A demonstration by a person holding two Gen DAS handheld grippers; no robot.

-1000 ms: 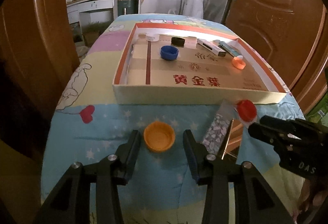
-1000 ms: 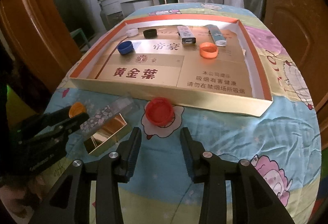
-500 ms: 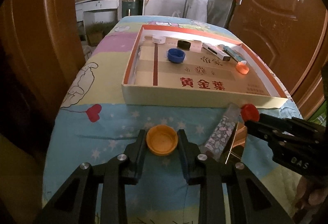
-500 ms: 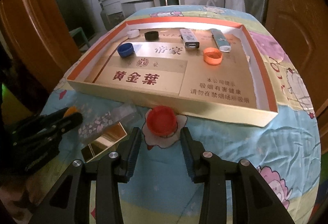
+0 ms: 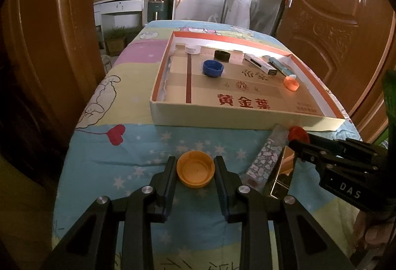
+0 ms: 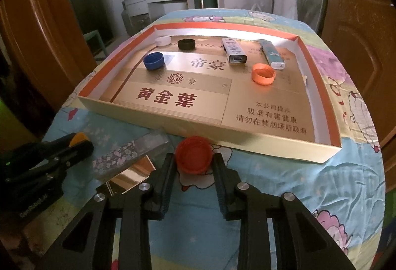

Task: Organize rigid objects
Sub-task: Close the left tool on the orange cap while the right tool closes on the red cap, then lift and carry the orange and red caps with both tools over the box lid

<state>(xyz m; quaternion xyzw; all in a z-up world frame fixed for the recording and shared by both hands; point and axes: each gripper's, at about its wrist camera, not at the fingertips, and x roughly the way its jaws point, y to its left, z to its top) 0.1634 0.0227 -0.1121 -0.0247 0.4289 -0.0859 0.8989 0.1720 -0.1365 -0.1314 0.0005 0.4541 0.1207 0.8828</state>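
Both caps are being grasped at once, judging by how things lie; the left gripper is clenched on the orange cap, which sits open side up on the desk at 6 o'clock of the box, its pads touching the rim on both sides; the right gripper has just been closing and now pinches the red cap, which lies just beside the box's near wall; whether either cap has left the cloth I cannot tell.

The next move, I judge, calls for lifting each cap clear of the near wall, carrying it toward 12 o'clock over the box floor, and setting it down among the other caps; the flowered stick and the gold foil, lying between the two grippers, should not be knocked.

Counted: caps in the box, four, namely a white, a black, a blue and a paler orange one; caps outside, two; lighters in the box, two; one stick and one foil on the desk.
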